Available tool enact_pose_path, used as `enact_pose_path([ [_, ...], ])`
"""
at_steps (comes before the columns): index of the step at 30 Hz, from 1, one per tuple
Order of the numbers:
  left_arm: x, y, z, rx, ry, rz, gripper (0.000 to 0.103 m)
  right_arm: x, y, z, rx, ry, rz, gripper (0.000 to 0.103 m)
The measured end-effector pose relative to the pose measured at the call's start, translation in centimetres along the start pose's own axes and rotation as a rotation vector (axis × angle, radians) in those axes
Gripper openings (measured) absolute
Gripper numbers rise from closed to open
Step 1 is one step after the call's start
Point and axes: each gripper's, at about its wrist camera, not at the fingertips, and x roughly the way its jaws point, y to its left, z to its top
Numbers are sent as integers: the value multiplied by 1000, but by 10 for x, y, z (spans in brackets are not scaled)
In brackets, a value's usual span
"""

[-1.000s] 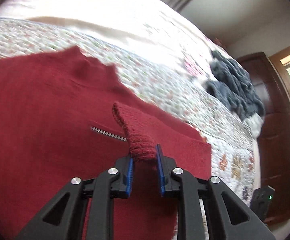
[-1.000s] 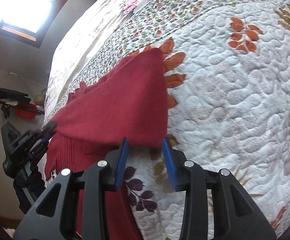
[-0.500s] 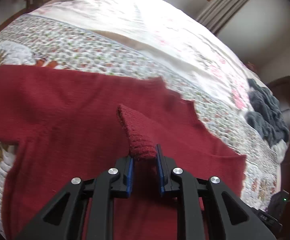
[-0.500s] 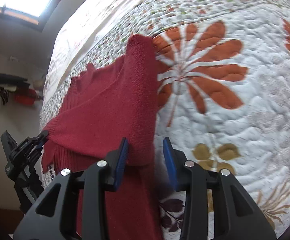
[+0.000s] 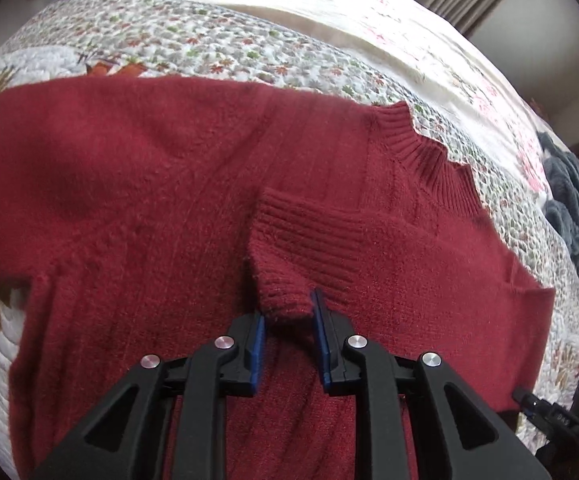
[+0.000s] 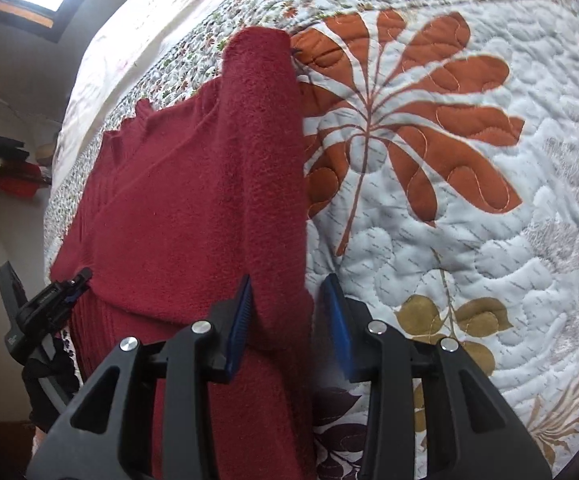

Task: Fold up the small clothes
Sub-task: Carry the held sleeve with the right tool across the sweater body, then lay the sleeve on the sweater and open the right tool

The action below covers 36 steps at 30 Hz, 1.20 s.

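Left wrist view: a dark red knit sweater (image 5: 137, 184) lies spread across a floral quilt (image 5: 209, 48) on a bed, its ribbed collar (image 5: 421, 148) toward the pillow end. The left claw (image 5: 287, 322) is clenched on the ribbed cuff (image 5: 289, 252) of one sleeve, which has been brought over so the cuff sits on the middle of the sweater's body. That sleeve looks folded in, though the cuff has not been let go.

On the other side, the right wrist view shows the right claw (image 6: 287, 316) with its jaws apart around the edge of the second sleeve (image 6: 261, 168). The blue pads stand either side of the cloth; whether either one touches it cannot be told, and nothing looks pinched. This sleeve runs along the sweater's edge, next to a large orange leaf motif (image 6: 409, 128) in the quilting.

Judged from how the cloth lies, the fold is at an early-to-middle stage. One sleeve is across the chest, and the other appears partly laid over but not settled. The body itself is unfolded, its hem end spread toward the claws. Left to do, by this reading: release the cuff, finish the second sleeve, then fold the body up.

A heap of grey knitwear (image 5: 569, 208) sits well apart near the bed's far edge, untouched.
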Motion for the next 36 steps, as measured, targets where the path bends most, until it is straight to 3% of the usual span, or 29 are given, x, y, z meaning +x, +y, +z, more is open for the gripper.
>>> enact_pose_path([
  [4,-39,-6,7,49,-94,51,28,-26,23,0,-54,-67,-25,39],
  [7,-63,-25,7,123,-148,20,29,-43,44,0,-82,-103,38,41],
  [10,-61,-49,3,180,-118,-57,29,-39,66,1,-115,-95,77,42],
  [13,-36,-63,-2,214,-52,-60,30,-16,79,3,-122,-54,59,43],
  [18,11,-51,-10,198,61,-9,29,30,77,0,-109,29,0,42],
  [27,23,-39,-14,204,70,-62,29,55,71,-9,-104,36,-37,41],
  [32,0,-27,-9,172,64,-99,29,36,80,-8,-104,20,-47,44],
  [36,-34,-4,-13,163,-12,-58,44,19,107,-16,-126,-20,2,47],
])
